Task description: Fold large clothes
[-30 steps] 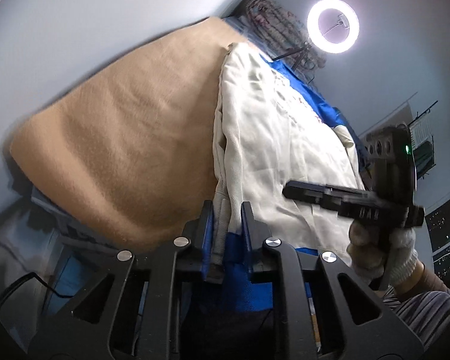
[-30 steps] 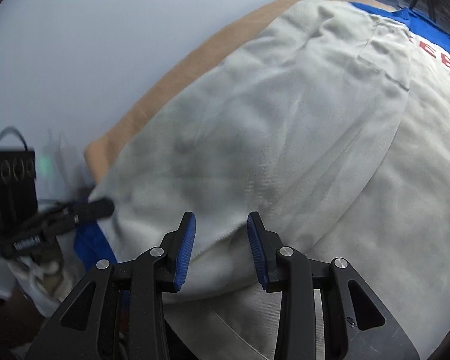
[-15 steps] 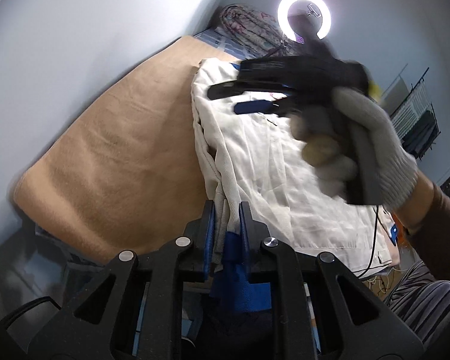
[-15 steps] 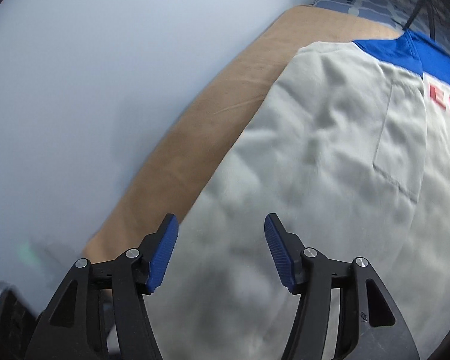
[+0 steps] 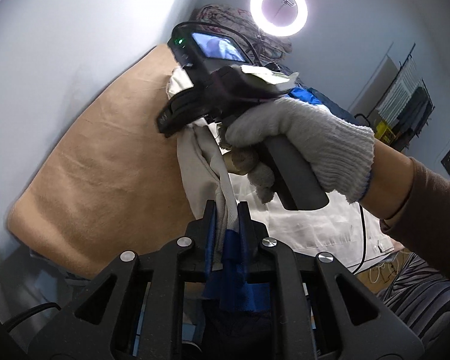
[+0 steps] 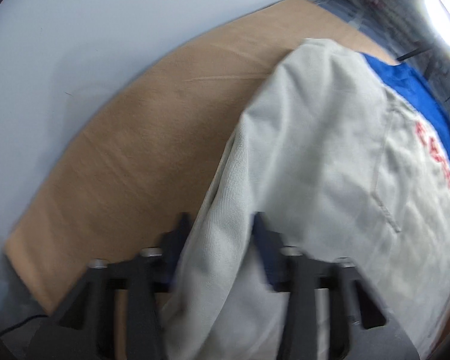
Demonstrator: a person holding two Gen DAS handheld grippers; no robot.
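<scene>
A large off-white garment (image 5: 300, 228) with blue trim and red lettering (image 6: 315, 150) lies on a tan blanket (image 5: 105, 165). My left gripper (image 5: 226, 210) is shut on its near edge, with white cloth and a blue hem bunched between the pads. My right gripper (image 5: 165, 120), held by a gloved hand (image 5: 300, 138), sits farther along the same left edge, pointing steeply down. In the blurred right wrist view, its jaws (image 6: 222, 228) are closing with a raised fold of the white fabric filling the gap between them.
The tan blanket (image 6: 165, 120) runs along a pale wall on the left. A ring light (image 5: 279, 9) and a heap of patterned bedding (image 5: 225, 18) stand at the far end. A clothes rack (image 5: 405, 102) is at the right. A cable crosses the garment near my sleeve.
The right gripper swept from the garment's near part out along its left edge, opened wide, then closed on a fold there. The left gripper rose a little, still holding the hem.
</scene>
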